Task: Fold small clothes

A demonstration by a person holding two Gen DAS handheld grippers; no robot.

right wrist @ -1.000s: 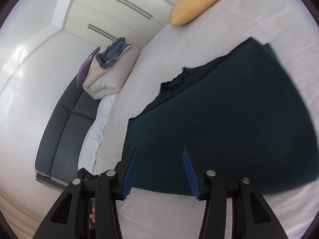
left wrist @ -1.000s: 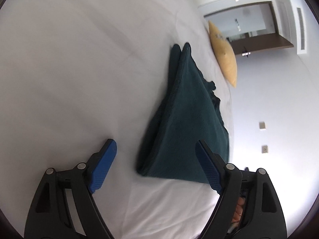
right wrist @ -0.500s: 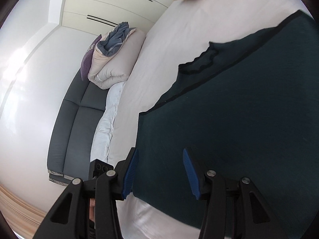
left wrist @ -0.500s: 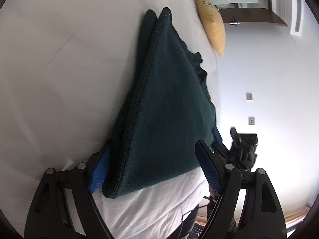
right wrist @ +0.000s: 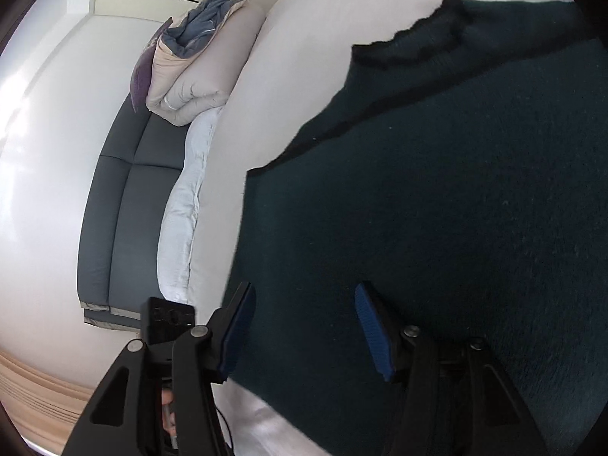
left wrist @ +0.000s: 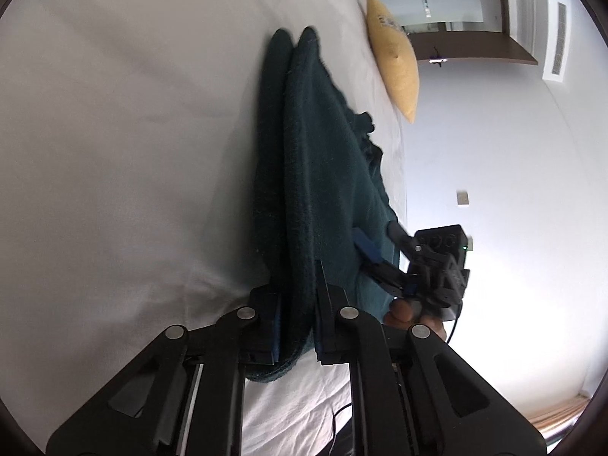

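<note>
A dark green sweater lies folded on a white bed, its doubled edge running away from the camera toward a yellow cushion at the far end. The left gripper has just been closing and now pinches the near corner of that folded edge, the knit squeezed between its two blue-padded fingers with the thick fold bulging out below them. Seen from the left wrist, the right gripper reaches in from the right over the same garment, a hand visible at its grip.

From the right wrist, the sweater fills most of the frame, its ribbed neckline at the top. The right gripper has just been opening; its jaws stand well apart over the garment's near left corner, the left pad at the cloth's side edge and the right pad over the knit. The pads grip nothing; whether they touch the fabric cannot be told. Beyond the bed stand a grey sofa and a bundled duvet.
</note>
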